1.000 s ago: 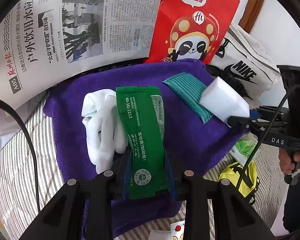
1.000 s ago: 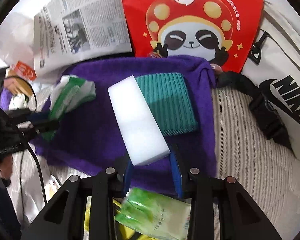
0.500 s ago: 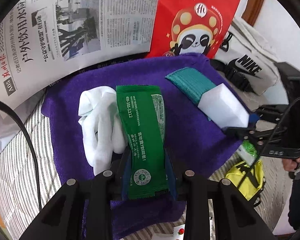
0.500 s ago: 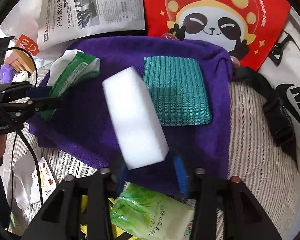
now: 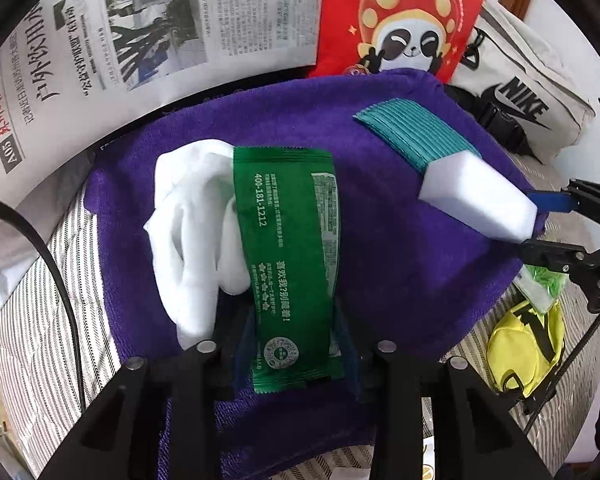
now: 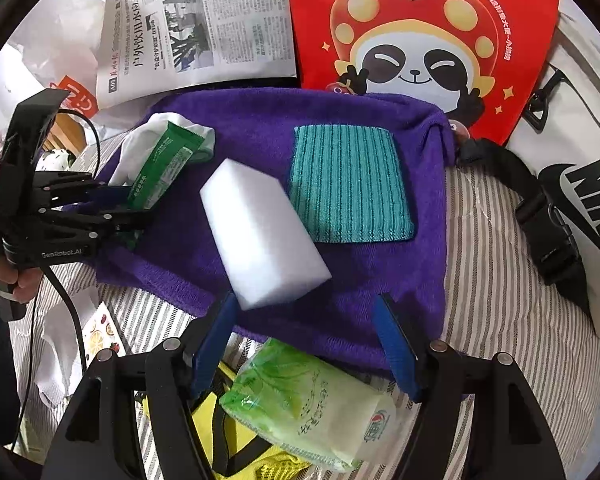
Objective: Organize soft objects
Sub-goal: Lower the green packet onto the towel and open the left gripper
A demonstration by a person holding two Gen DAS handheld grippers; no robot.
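A purple towel [image 5: 380,240] is spread on the striped bedding. On it lie a white cloth [image 5: 188,216], a green packet [image 5: 288,248], a teal cloth [image 6: 348,184] and a white sponge block [image 6: 260,236]. My left gripper [image 5: 292,320] has the near end of the green packet between its jaws; they are opening, and the pads stand just off its edges. My right gripper [image 6: 304,304] is also opening, its blue pads wide apart. The sponge rests on the towel just ahead of them, untouched. Each gripper appears in the other's view, the left gripper [image 6: 136,204] and the right gripper [image 5: 532,222].
A newspaper [image 5: 120,40] and a red panda bag [image 6: 420,40] stand behind the towel. A white Nike bag [image 6: 580,200] with a black strap lies to the right. A light green tissue pack [image 6: 308,400] and a yellow pouch [image 5: 524,344] sit by the towel's near edge.
The right jaws have spread and let go of the sponge, which now rests on the towel. The left jaws have widened slightly around the green packet.
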